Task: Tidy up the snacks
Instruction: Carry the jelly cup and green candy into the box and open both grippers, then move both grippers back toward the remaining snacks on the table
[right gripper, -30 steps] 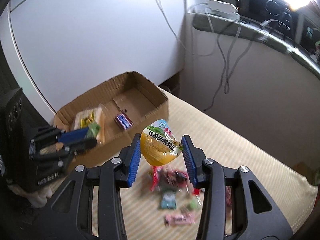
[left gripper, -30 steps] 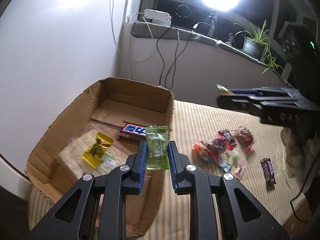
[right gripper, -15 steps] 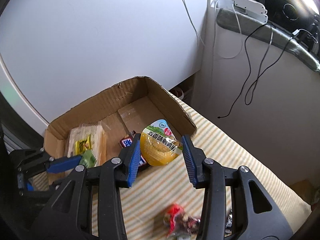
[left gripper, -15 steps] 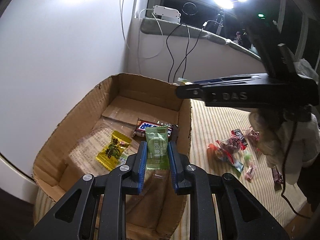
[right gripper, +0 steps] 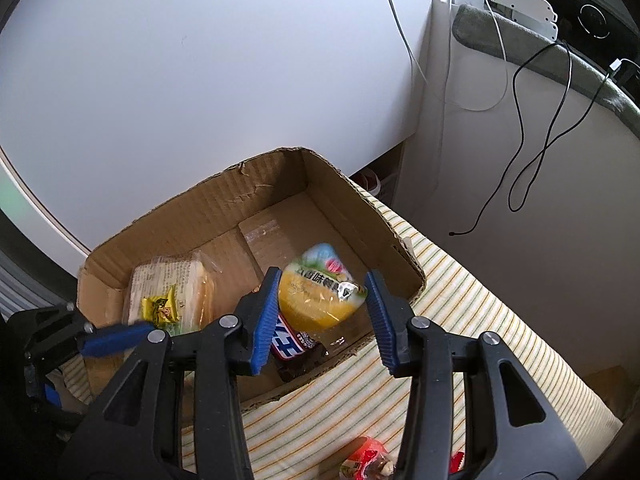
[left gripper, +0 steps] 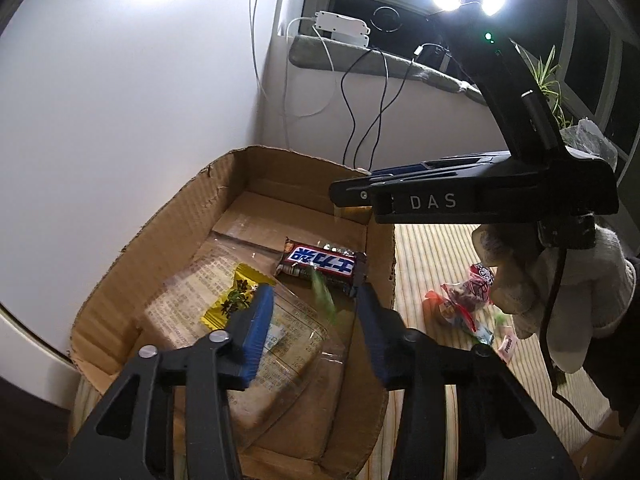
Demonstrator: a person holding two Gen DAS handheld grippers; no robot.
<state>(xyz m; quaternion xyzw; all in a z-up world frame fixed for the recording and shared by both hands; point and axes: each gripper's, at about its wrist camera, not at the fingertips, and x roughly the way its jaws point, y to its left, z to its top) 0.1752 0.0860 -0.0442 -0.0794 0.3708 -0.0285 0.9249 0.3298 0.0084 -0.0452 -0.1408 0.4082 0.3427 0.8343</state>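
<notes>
1. Hanging over the open brown cardboard box [left gripper: 224, 208], the left gripper [left gripper: 316, 316] has just spread its jaws about half way, and the small green sweet wrapper [left gripper: 323, 298] between them is a blur, clear of both blue pads and seemingly dropping towards the box floor.

2. Just below and beyond those jaws lie a clear-wrapped sandwich pack [left gripper: 224, 304] with a small yellow sweet packet [left gripper: 236, 300] on top, and a brown chocolate bar with a blue-and-white label [left gripper: 320, 266] lying crosswise near the box's right wall.

3. The right gripper [right gripper: 320, 312] is over the same box from the other side; its jaws have also just been widening. The round yellow-and-white snack pouch [right gripper: 320, 300] sits between them, close to the left pad with a clear gap to the right one, so it looks let go. I cannot tell whether it still touches the left pad.

4. Directly under that pouch is the chocolate bar [right gripper: 288, 340], so it should land on or beside it.

5. Farther out, on the striped surface [left gripper: 436, 264] to the right of the box, a red-wrapped snack bag [left gripper: 464, 300] and small sweets wait. The right hand [left gripper: 560, 300] in its pale knitted glove is nearer to them, so the next pick likely falls to it.
</notes>
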